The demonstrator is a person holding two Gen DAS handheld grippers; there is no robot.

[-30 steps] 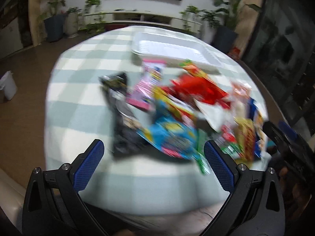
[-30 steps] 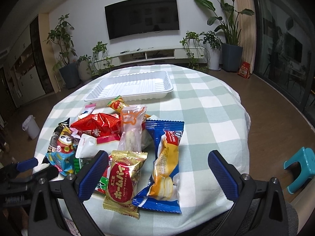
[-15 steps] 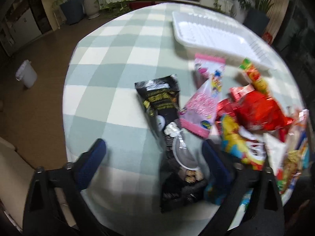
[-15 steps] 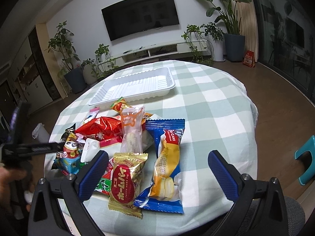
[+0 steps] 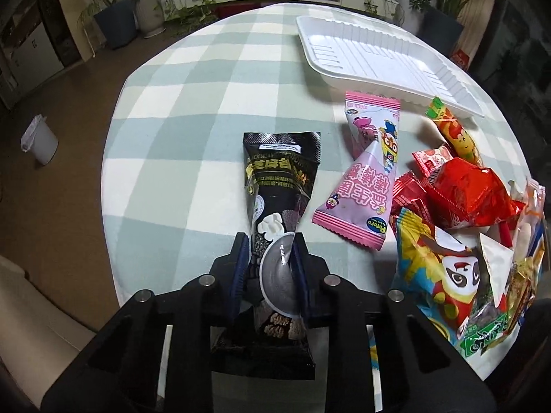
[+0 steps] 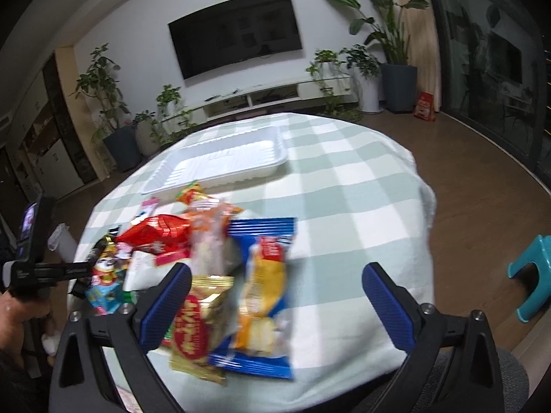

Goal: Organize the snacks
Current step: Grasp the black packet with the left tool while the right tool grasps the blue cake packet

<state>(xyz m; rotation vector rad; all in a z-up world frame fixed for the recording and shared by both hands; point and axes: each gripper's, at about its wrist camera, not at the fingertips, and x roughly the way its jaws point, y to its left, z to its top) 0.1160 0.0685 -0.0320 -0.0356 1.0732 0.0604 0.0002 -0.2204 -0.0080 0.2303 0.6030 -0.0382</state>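
Left hand-held gripper [image 5: 270, 268] clamps the black snack packet [image 5: 275, 206]

A second ago its jaws stood wide; now they are closing on the packet's near end, which lies on the tabletop [image 5: 179, 144] left of the snack pile. The white tray [image 5: 372, 58] sits far, still bare. The right hand-held gripper [image 6: 275, 296], closing slightly, grips nothing.

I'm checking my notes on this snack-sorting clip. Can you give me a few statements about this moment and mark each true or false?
1. The left gripper has its jaws closing on the black snack packet. True.
2. The white tray already holds several snacks. False: it holds none.
3. The right gripper holds the blue cake packet. False: its jaws stand wide, gripping nothing.
4. The pink packet lies beside the black one, outside the tray. True.
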